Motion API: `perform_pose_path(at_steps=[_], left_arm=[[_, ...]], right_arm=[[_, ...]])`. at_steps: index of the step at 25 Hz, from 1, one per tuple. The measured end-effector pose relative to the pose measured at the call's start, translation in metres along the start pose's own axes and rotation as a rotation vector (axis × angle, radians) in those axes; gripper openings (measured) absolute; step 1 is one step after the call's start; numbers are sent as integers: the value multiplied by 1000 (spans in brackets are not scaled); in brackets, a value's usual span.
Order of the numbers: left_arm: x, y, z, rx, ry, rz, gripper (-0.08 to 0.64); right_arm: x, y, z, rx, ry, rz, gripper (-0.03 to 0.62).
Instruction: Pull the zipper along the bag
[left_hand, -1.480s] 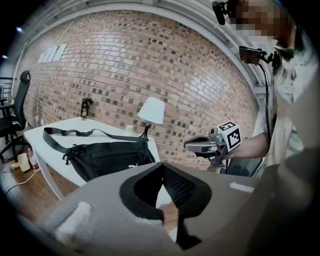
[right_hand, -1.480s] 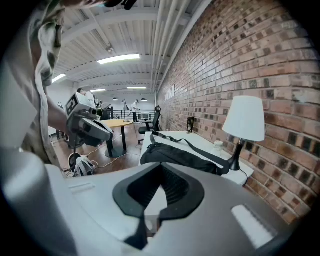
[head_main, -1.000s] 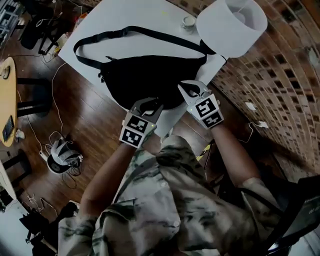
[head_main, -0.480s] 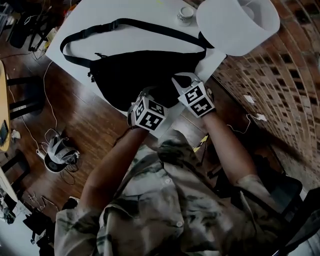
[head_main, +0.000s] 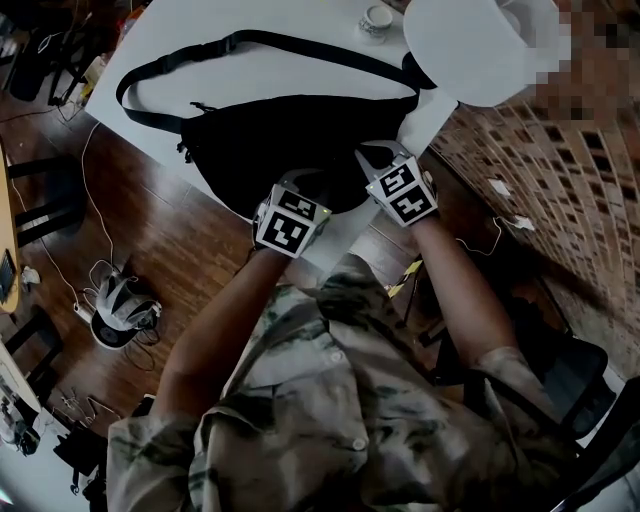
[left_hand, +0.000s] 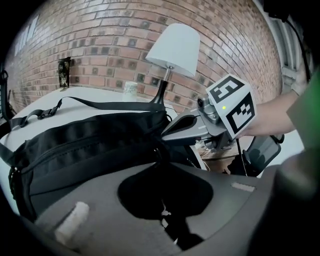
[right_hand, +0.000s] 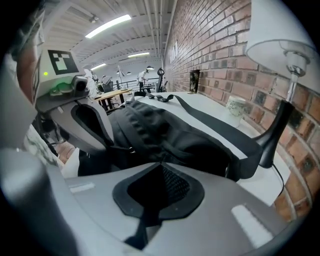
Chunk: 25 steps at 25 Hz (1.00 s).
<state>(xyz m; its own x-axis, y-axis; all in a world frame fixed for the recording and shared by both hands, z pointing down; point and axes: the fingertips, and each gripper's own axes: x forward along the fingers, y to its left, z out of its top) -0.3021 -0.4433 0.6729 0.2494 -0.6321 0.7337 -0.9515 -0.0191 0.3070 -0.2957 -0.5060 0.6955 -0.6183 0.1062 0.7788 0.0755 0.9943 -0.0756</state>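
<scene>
At the near edge of the counter (head_main: 200, 40) lies the black bag (head_main: 290, 140); the left tool (left_hand: 160, 150) has just been closing and pinches its dark end; the right tool (right_hand: 160, 162) sits clamped on fabric beside it; a pinch on loose cloth, not the zipper pull, would likely bunch or drag the bag; it looks soft, slack, strap (right_hand: 215, 122) looped behind.
</scene>
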Motion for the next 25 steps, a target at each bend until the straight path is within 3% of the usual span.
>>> perform_pose_path(at_steps=[10,20,25], left_arm=[[-34,35,-9,-4,-37,-35,26],[-45,43,-6,40,-75,-102,25],[-64,79,-17,26,-78,-90,25]], right_arm=[[2,-8,-4,55,34,-68,5],[6,-10,-8,87,106,-137,5],[7,-16,-10,97,121,-185,3]])
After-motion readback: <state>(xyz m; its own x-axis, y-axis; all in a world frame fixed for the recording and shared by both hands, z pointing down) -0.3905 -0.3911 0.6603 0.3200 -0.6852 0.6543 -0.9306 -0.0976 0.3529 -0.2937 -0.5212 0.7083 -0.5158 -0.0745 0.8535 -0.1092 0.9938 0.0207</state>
